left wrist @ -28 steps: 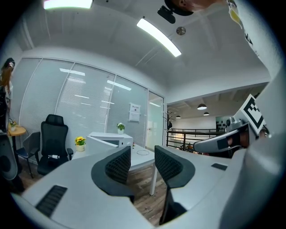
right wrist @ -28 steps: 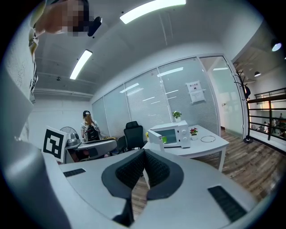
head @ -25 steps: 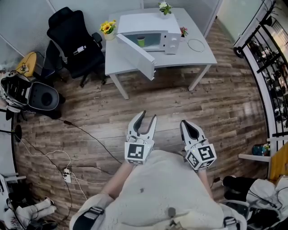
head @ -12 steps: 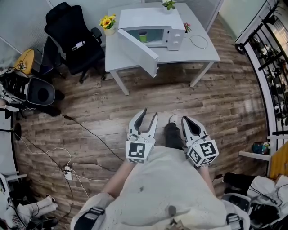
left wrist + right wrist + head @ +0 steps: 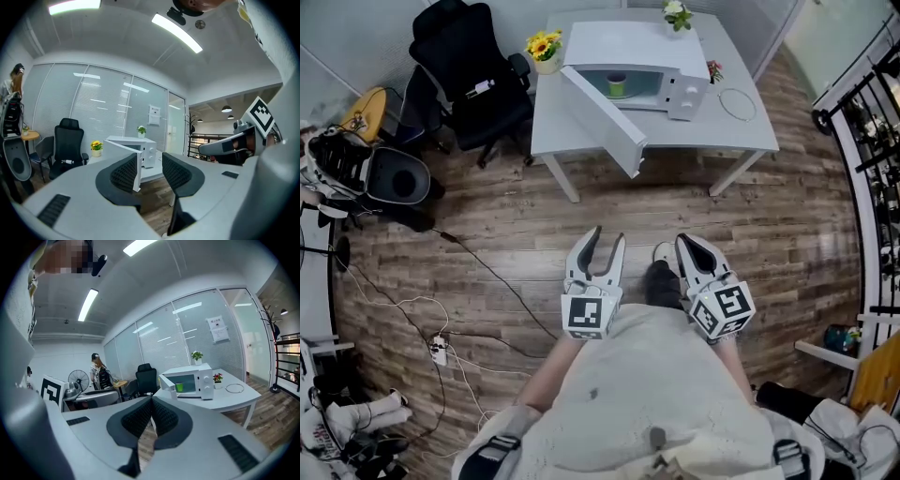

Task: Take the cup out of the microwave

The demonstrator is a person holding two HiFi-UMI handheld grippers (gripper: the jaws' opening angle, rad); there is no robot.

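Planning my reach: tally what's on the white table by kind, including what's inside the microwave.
Microwave: 1
Green cup: 1
Flower pots: 3 (yellow, white, pink)
Wire ring: 1
Total: 6

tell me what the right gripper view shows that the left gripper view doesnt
Only the right gripper view: the green cup inside the microwave, a wire ring on the white table, and a standing fan. Only the left gripper view: yellow flowers beside the microwave. Both: the microwave with its door open, the plant on top of it, the black chair and the table.
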